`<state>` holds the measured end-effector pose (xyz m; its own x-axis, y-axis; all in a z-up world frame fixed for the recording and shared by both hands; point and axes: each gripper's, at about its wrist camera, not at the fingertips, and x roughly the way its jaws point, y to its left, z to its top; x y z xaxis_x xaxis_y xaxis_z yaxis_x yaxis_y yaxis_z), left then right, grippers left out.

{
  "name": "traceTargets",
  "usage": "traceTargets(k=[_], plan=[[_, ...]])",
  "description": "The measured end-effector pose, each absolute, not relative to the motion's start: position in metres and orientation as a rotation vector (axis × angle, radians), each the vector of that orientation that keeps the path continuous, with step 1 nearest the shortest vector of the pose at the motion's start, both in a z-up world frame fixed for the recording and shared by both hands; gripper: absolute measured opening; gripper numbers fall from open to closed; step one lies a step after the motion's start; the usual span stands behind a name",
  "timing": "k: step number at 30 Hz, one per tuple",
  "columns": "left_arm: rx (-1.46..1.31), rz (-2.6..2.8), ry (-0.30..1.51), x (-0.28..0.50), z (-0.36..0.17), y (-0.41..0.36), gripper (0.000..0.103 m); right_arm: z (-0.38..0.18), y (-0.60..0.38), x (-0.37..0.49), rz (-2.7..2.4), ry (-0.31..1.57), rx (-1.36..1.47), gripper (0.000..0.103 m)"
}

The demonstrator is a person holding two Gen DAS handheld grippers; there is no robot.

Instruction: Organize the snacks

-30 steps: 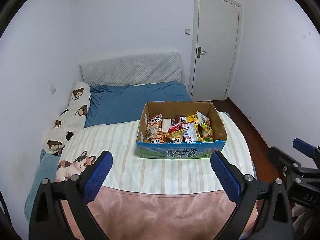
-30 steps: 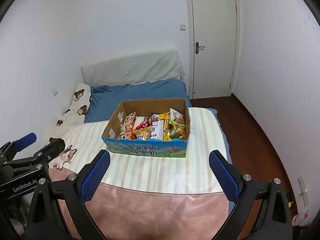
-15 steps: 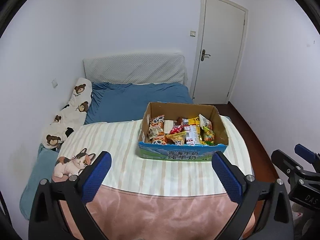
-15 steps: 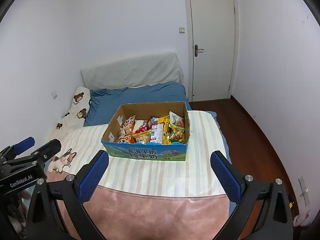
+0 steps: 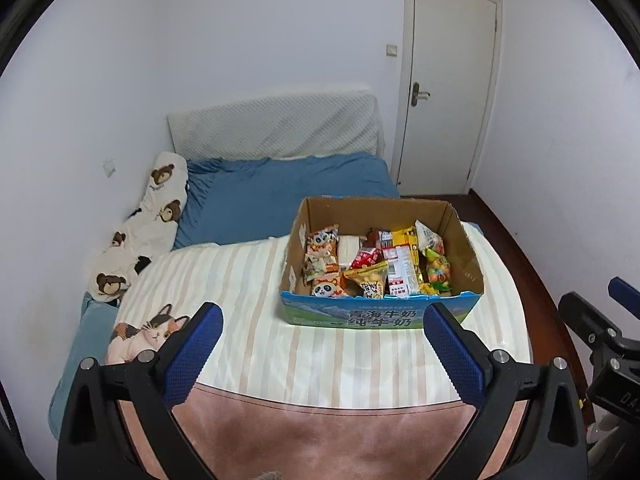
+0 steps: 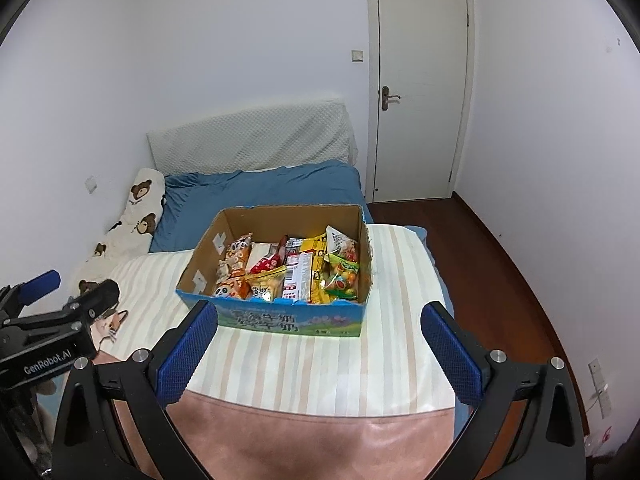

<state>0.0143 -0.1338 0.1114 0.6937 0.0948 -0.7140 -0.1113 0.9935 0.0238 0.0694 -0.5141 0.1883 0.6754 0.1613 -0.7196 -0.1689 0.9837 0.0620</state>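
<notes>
A cardboard box [image 5: 380,316] with a blue printed front stood on the striped blanket [image 5: 240,300] covering the near part of the bed [image 5: 280,196]. Snack packets [image 5: 376,264] filled it: panda-printed bags at the left, a red packet and a yellow one in the middle, a bag of bright candies at the right. The left gripper [image 5: 320,350] hovered above the near edge of the bed, its blue-padded fingers spread wide with nothing between them, well short of the box. The right gripper [image 6: 318,348] hung likewise, jaws wide apart and holding nothing, the box just beyond its fingertips in the right wrist view. A cat-shaped cushion [image 5: 144,332] lay at the blanket's left edge, a bear-print pillow [image 5: 156,208] along the wall, and a white door [image 6: 420,92] stood closed behind.
</notes>
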Motion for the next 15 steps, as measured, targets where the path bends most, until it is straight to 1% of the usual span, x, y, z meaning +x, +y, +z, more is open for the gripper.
traceTargets(k=[7,15], plan=[[-0.001,0.14,0.824,0.046,0.095,-0.135,0.103,0.169,-0.513,0.104,0.161,0.82,-0.002,0.103],[-0.007,0.145,0.842,0.078,0.092,-0.133,0.103,0.152,-0.513,0.137,0.144,0.834,0.014,0.103]])
